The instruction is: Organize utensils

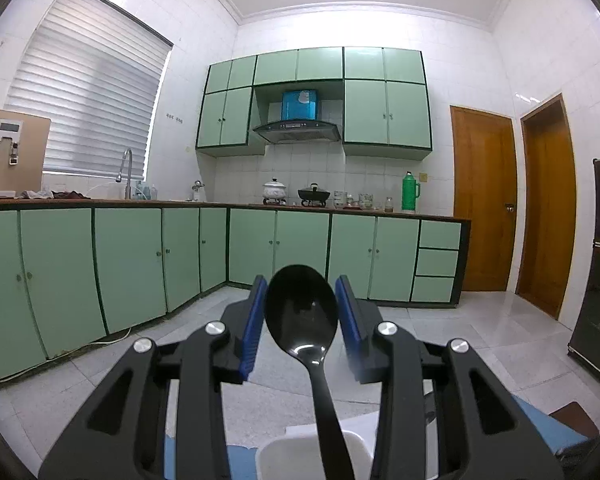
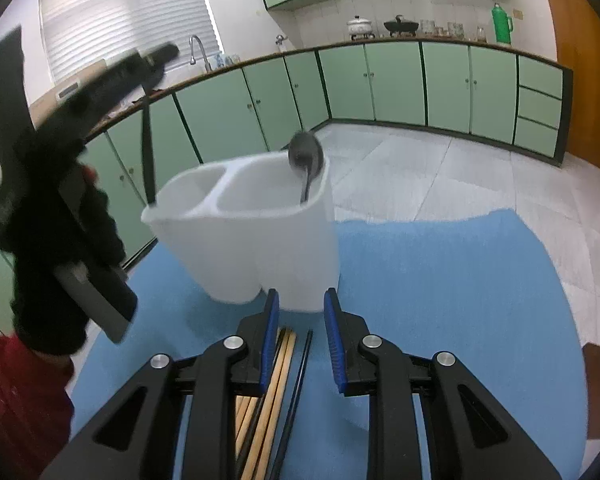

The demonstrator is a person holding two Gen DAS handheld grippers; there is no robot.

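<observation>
In the left wrist view, a black plastic spoon (image 1: 302, 312) stands bowl-up between the blue pads of my left gripper (image 1: 302, 312); the jaws are open and do not touch it. Its handle goes down into a white two-compartment utensil holder (image 1: 300, 456). In the right wrist view the holder (image 2: 252, 248) stands on a blue mat (image 2: 440, 280), with the spoon (image 2: 306, 156) leaning in its right compartment. My right gripper (image 2: 298, 308) is open just in front of the holder, above several wooden and black chopsticks (image 2: 276, 376) lying on the mat. The left gripper (image 2: 76, 152) is blurred at the left.
The blue mat covers a round table above a tiled floor (image 2: 440, 160). Green cabinets (image 1: 140, 256) and a counter with pots and a green thermos (image 1: 410, 192) line the far walls. Wooden doors (image 1: 484, 200) stand at the right.
</observation>
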